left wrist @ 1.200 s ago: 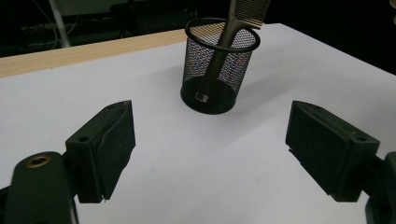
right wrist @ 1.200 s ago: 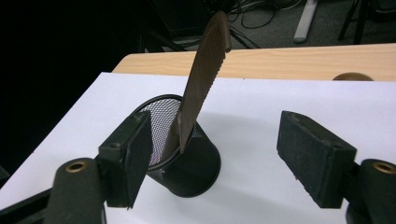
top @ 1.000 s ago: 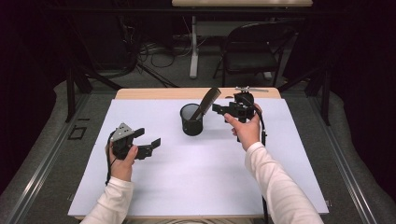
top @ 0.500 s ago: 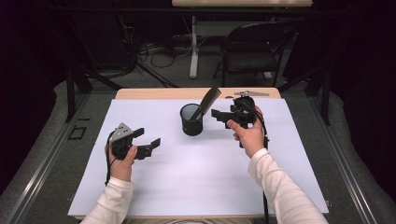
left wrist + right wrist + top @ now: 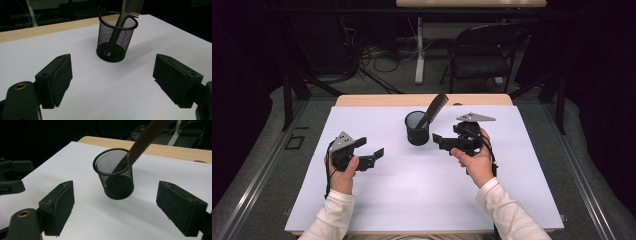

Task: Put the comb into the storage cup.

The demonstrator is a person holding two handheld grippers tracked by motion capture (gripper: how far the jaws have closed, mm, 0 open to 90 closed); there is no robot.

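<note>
A black mesh cup [image 5: 417, 128] stands upright on the white sheet [image 5: 422, 190], toward the far middle. A brown comb [image 5: 434, 109] leans in it, its toothed end sticking out to the upper right. My right gripper [image 5: 439, 141] hovers just right of the cup, open and empty, its jaws pointing left at it. My left gripper [image 5: 371, 148] is open and empty at the left, well short of the cup. The left gripper view frames the cup [image 5: 113, 42] and comb [image 5: 125, 15] beyond the gripper [image 5: 113, 72]. From the right gripper [image 5: 116, 197], the cup [image 5: 116, 177] and comb [image 5: 142, 140] are close.
The sheet covers a wooden table whose bare far edge [image 5: 422, 100] runs behind the cup. A dark chair [image 5: 482, 52] and floor cables [image 5: 377, 55] lie beyond the table. The left gripper's jaws [image 5: 12, 176] appear at the left edge of the right gripper view.
My right gripper has come down and toward the person, from level with the comb's top to beside the cup's lower right. The left gripper has stayed put.
</note>
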